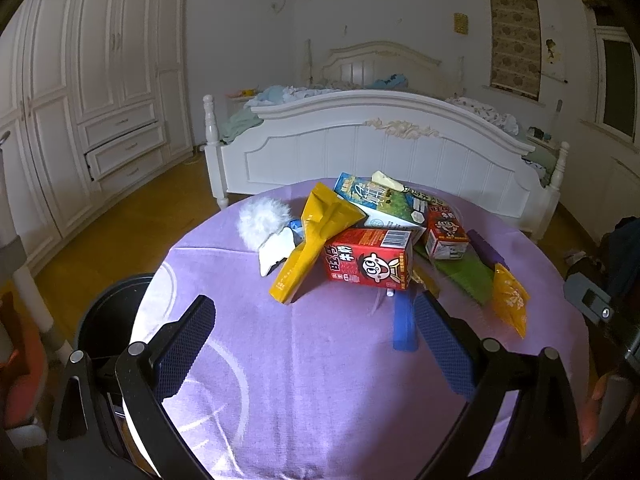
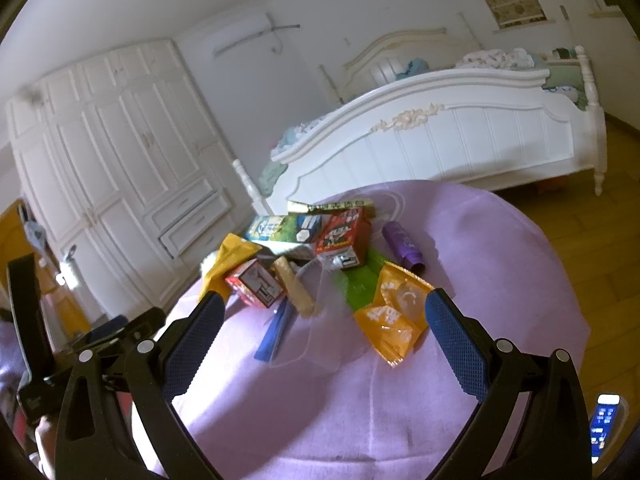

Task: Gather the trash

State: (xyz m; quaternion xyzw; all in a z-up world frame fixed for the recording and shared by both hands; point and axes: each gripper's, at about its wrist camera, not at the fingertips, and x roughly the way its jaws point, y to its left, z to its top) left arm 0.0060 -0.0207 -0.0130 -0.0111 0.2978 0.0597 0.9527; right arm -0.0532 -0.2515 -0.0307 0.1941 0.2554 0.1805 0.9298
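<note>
A heap of trash lies on the round table under a purple cloth (image 1: pixel 304 360). It holds a red milk carton (image 1: pixel 370 258), a yellow pouch (image 1: pixel 310 240), a blue-green carton (image 1: pixel 380 204), a smaller red carton (image 1: pixel 446 232), an orange wrapper (image 1: pixel 510 300), a blue strip (image 1: pixel 404 324) and white fluffy stuff (image 1: pixel 264 220). My left gripper (image 1: pixel 314 338) hangs open just short of the heap, nothing between its fingers. In the right wrist view, my right gripper (image 2: pixel 324 328) is open too, with the orange wrapper (image 2: pixel 394 320) and blue strip (image 2: pixel 276 332) between and beyond its fingertips.
A black bin (image 1: pixel 108 320) stands on the floor left of the table. A purple bottle (image 2: pixel 402 246) and green sheet (image 2: pixel 360 284) lie at the heap's right. A white bed (image 1: pixel 384 152) stands beyond the table, white wardrobes (image 1: pixel 80 120) to the left. A lit phone screen (image 2: pixel 604 420) shows at right.
</note>
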